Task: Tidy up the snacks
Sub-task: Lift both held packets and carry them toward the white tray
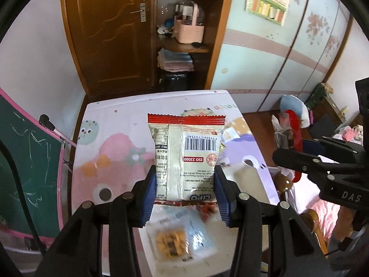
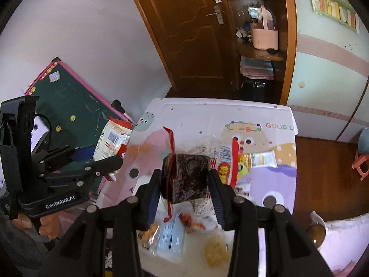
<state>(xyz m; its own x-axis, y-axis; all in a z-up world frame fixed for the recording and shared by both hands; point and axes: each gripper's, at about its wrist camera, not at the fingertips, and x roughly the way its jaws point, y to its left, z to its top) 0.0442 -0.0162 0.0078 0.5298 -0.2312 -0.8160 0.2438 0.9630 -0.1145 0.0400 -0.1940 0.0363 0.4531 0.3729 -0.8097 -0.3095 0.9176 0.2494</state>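
My left gripper (image 1: 185, 191) is shut on a cream and red snack packet (image 1: 185, 152), back side with barcode facing me, held above the table (image 1: 120, 120). It also shows in the right wrist view (image 2: 110, 142) at the left. My right gripper (image 2: 184, 192) is shut on a dark snack packet with a red edge (image 2: 186, 179), lifted above the table (image 2: 196, 113); it shows in the left wrist view (image 1: 288, 136) at the right. Several loose snack packets lie below: a clear one with orange pieces (image 1: 170, 240), a pale blue one (image 2: 171, 233), a red and white one (image 2: 227, 161).
The small table has a cartoon cover and stands before a brown door (image 1: 110, 30) and a corner shelf with a pink basket (image 1: 189, 30). A green chalkboard (image 1: 30, 161) leans at the left. A wooden floor (image 2: 327, 173) and pink bedding (image 2: 341, 237) lie at the right.
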